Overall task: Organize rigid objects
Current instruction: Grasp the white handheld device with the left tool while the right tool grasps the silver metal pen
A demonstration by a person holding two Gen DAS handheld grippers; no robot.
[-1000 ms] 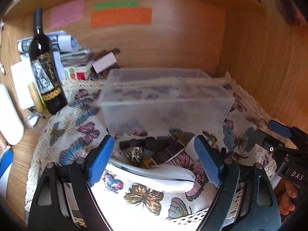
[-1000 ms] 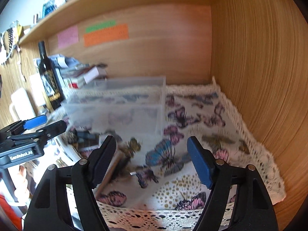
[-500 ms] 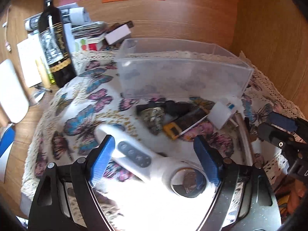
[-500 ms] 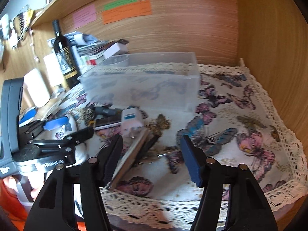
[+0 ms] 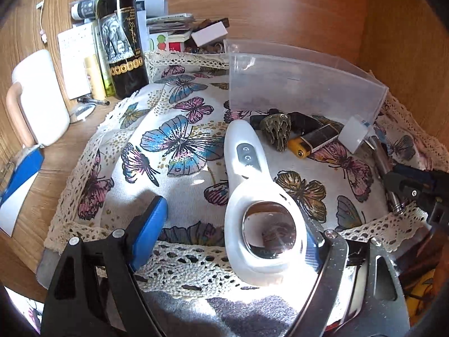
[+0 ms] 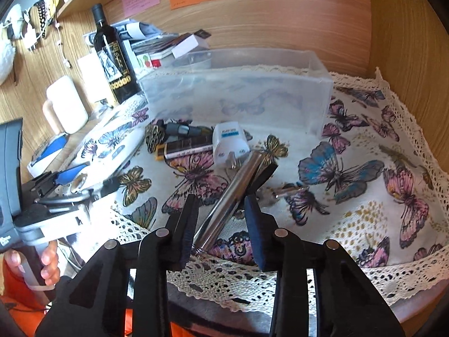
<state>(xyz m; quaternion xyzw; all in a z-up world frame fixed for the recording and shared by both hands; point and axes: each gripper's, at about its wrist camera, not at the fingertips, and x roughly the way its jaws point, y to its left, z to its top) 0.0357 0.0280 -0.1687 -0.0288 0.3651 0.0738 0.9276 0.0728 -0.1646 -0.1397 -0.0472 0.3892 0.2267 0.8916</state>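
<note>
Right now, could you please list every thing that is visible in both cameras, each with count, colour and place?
magnifier: 1, white, near cloth edge, between left gripper fingers
metal tube: 1, silver, between right gripper fingers
plug adapter: 1, white, mid cloth
lighter: 1, yellow-black, beside adapter
bronze ornament: 1, before bin
storage bin: 1, clear, back of cloth
butterfly cloth: 1, white, on desk
wine bottle: 1, dark, back left
mug: 1, white, far left
left gripper: open
right gripper: open
</note>
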